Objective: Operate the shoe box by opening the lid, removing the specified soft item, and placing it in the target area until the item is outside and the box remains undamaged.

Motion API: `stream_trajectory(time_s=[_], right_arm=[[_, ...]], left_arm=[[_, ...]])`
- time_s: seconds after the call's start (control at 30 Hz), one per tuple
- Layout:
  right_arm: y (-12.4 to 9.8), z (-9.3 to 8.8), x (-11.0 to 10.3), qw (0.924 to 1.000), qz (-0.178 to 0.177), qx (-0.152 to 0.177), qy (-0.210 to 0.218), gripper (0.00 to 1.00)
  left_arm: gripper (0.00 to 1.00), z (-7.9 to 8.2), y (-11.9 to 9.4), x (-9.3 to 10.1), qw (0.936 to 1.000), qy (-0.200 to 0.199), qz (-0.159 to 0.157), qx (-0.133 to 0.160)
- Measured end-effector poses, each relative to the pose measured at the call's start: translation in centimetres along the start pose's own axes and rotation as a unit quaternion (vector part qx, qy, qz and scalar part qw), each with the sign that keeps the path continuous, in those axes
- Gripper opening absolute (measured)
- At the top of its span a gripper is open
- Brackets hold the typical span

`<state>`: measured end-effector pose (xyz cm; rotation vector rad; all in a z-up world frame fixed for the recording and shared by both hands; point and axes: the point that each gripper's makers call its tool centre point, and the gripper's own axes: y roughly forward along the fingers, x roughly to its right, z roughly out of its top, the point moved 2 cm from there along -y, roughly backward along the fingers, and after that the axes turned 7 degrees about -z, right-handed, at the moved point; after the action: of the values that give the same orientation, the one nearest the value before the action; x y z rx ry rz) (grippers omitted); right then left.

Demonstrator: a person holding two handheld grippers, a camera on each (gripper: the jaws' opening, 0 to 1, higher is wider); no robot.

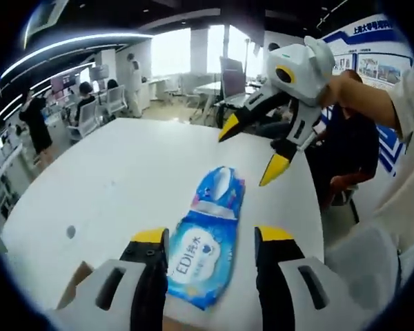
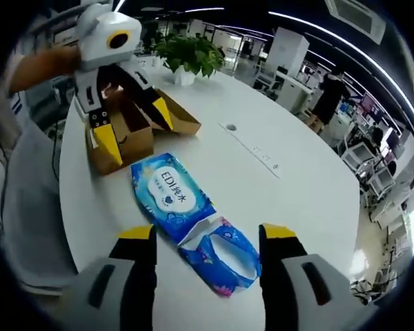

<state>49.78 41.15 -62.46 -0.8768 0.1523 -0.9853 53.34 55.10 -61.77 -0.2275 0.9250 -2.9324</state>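
The white worktop (image 1: 110, 186) spreads wide under both my hands, and in the right gripper view the brown cardboard shoe box (image 2: 134, 127) sits open on it, flaps spread, at the far end near a potted plant (image 2: 186, 55). The blue wet-wipes pack (image 1: 207, 238) lies flat on the worktop outside the box, just beside it, its flap end folded open. In the left gripper view, my left hand-held gripper (image 1: 210, 238) has its jaws apart with the near end of the pack lying between them, not clamped. In the right gripper view, my right hand-held gripper (image 2: 207, 238) is likewise spread, its yellow tips on either side of the pack's flap end, gripping nothing. Each hand-held gripper shows in the other's view, raised above the worktop with its jaws parted.
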Motion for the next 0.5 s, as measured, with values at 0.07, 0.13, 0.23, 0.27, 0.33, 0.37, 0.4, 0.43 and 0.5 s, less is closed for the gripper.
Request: stream_trajectory(time_s=[0.07,0.13,0.23,0.27,0.33,0.37,0.4,0.43,0.5], right_arm=[[-0.1,0.0,-0.6,1.0,0.008,-0.004,0.0,0.64],[-0.1,0.1,-0.8,0.9999,0.01,-0.005,0.001,0.67],[-0.2,0.1,-1.3,0.9997,0.021,-0.008,0.013,0.71],[-0.2,0.0,-1.5,0.9995,0.024,-0.01,0.017,0.74],[-0.4,0.3,-2.1,0.9994,0.027,-0.013,0.017,0.76],[-0.4,0.3,-2.3,0.9994,0.029,-0.013,0.016,0.76],[-0.5,0.4,-2.6,0.9992,0.034,-0.014,0.016,0.76],[-0.6,0.5,-2.8,0.999,0.039,-0.015,0.018,0.77],[-0.7,0.6,-3.5,0.9982,0.051,-0.021,0.022,0.81]], left_arm=[[0.56,-0.3,-1.0,-0.2,0.9999,-0.004,0.009,0.008],[0.6,-0.7,-2.2,-0.4,0.9995,-0.011,0.025,0.015],[0.64,-1.5,-4.0,-0.6,0.9986,-0.02,0.043,0.024],[0.65,-1.7,-4.5,-0.7,0.9983,-0.022,0.047,0.027],[0.68,-2.0,-5.7,-0.8,0.9973,-0.029,0.058,0.034],[0.69,-2.2,-6.4,-0.8,0.9968,-0.03,0.064,0.038],[0.72,-2.3,-6.8,-0.8,0.9964,-0.032,0.067,0.04],[0.73,-2.4,-7.3,-0.8,0.9959,-0.033,0.071,0.044],[0.76,-2.7,-8.3,-0.6,0.995,-0.035,0.08,0.048]])
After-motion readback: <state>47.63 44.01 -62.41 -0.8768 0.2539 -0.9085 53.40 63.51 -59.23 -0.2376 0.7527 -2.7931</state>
